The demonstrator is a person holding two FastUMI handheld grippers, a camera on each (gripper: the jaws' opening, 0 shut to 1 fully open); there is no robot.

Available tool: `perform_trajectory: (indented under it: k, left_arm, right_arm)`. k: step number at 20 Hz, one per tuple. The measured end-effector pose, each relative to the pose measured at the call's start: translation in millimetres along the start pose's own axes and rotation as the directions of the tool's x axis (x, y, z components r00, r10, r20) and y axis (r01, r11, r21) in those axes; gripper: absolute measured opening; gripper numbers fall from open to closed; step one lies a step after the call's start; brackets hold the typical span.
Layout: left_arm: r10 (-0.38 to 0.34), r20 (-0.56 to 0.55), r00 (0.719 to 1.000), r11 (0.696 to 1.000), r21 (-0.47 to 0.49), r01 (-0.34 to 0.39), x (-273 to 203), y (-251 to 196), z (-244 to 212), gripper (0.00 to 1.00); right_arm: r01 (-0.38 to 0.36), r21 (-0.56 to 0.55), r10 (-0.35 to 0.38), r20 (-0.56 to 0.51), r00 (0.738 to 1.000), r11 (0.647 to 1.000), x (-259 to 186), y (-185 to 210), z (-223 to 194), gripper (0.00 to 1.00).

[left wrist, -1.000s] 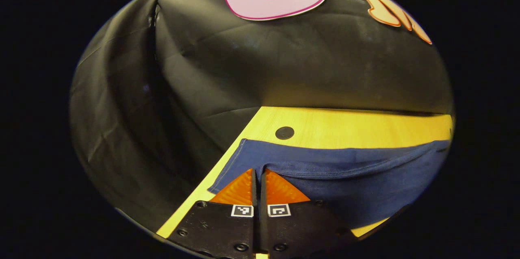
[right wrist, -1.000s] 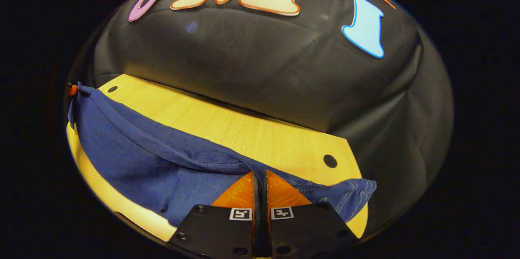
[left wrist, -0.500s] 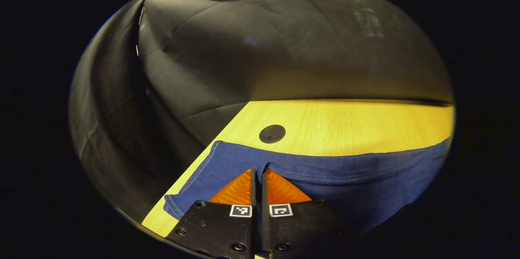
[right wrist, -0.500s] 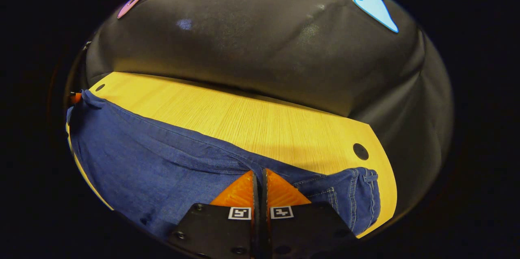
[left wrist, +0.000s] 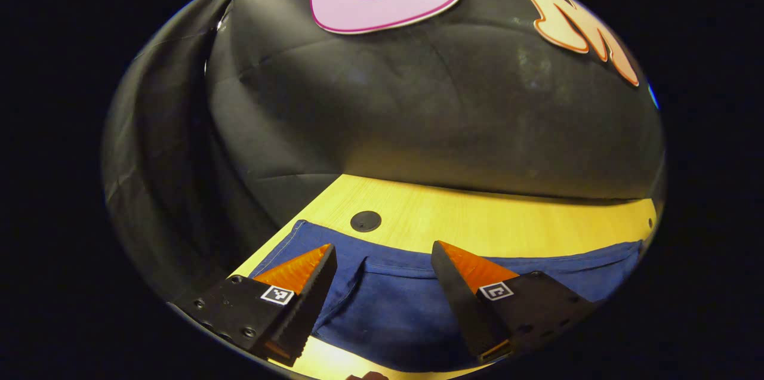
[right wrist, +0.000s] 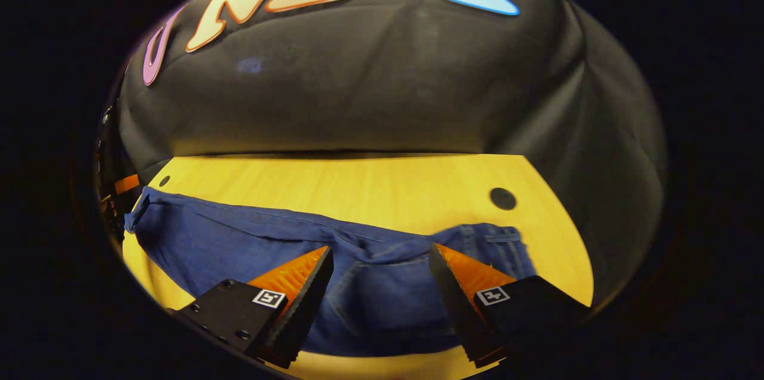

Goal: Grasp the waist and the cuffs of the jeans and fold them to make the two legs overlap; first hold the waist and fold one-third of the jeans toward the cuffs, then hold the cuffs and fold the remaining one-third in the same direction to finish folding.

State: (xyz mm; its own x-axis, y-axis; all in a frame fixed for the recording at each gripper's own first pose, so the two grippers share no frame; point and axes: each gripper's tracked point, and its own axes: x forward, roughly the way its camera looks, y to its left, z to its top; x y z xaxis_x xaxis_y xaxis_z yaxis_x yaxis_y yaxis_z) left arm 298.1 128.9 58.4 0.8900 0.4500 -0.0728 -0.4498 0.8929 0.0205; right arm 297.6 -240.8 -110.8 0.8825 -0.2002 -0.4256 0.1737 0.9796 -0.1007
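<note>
The left gripper [left wrist: 382,252] hangs with fingers spread over the jeans [left wrist: 394,302] on the table [left wrist: 477,219].

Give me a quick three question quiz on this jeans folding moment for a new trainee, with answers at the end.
1. True or false: the left gripper is clamped on the jeans.
2. What do the jeans lie on? A) wooden table B) floor C) chair
3. Fill in: in the right gripper view, the right gripper stands ____ above the denim.

Key: 1 false, its fingers are spread apart. 2 A, the wooden table. 3 open.
</note>
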Motion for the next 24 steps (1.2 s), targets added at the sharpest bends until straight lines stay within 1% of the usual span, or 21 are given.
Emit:
perform_trajectory:
  k: [3, 5, 7, 9, 11, 12, 13, 16, 18, 21, 22, 23, 24]
  left_arm:
    - [0.006, -0.005, 1.0, 1.0, 0.007, -0.006, -13, 0, -2, 0.96]
    - [-0.01, -0.019, 1.0, 1.0, -0.014, 0.01, -21, -7, -7, 0.96]
    - [-0.017, -0.039, 0.999, 0.999, -0.035, 0.015, -36, -15, -14, 0.96]
    - [-0.02, -0.038, 0.999, 0.999, -0.04, 0.019, -43, -21, -18, 0.96]
    - [-0.029, -0.052, 0.998, 0.999, -0.015, 0.028, -48, -24, -24, 0.96]
    - [-0.029, -0.058, 0.998, 1.0, 0.001, 0.029, -51, -25, -28, 1.0]
    - [-0.028, -0.067, 0.997, 0.999, 0.015, 0.029, -55, -24, -32, 0.96]
    - [-0.036, -0.08, 0.996, 0.999, 0.021, 0.037, -69, -29, -40, 0.96]
    - [-0.042, -0.066, 0.997, 0.999, 0.011, 0.043, -75, -30, -35, 0.96]
    - [-0.023, -0.027, 0.999, 0.999, 0.03, 0.024, -84, -24, -22, 0.96]
    - [-0.022, -0.019, 1.0, 0.999, 0.036, 0.022, -86, -22, -18, 0.96]
    - [-0.021, -0.012, 1.0, 0.999, 0.039, 0.021, -89, -21, -15, 0.96]
    - [-0.021, -0.006, 1.0, 0.999, 0.04, 0.021, -91, -21, -13, 0.96]
  right_arm:
    - [0.072, -0.018, -0.072, -0.041, 0.997, 0.997, -18, -59, -18, 1.0]
    - [0.111, -0.007, -0.112, -0.076, 0.991, 0.994, -22, -92, -31, 1.0]
    - [0.144, -0.003, -0.144, -0.096, 0.985, 0.99, -21, -118, -42, 1.0]
    - [0.154, -0.003, -0.153, -0.121, 0.981, 0.988, -18, -135, -55, 1.0]
    - [0.135, 0.015, -0.131, -0.164, 0.978, 0.991, -8, -135, -72, 1.0]
    - [0.126, 0.031, -0.118, -0.177, 0.977, 0.992, -9, -133, -75, 1.0]
    - [0.12, 0.05, -0.108, -0.188, 0.976, 0.992, -11, -135, -77, 1.0]
    - [0.106, 0.072, -0.09, -0.189, 0.978, 0.992, -12, -133, -78, 0.99]
    - [0.089, 0.074, -0.074, -0.195, 0.978, 0.993, -6, -130, -83, 0.98]
    - [0.061, 0.158, -0.026, -0.215, 0.976, 0.985, -3, -127, -90, 0.97]
    - [0.048, 0.193, -0.006, -0.213, 0.977, 0.98, -3, -126, -90, 0.94]
    - [0.041, 0.203, 0.002, -0.207, 0.978, 0.978, -3, -125, -90, 0.93]
    - [0.036, 0.189, 0.003, -0.201, 0.98, 0.981, -2, -126, -90, 0.96]
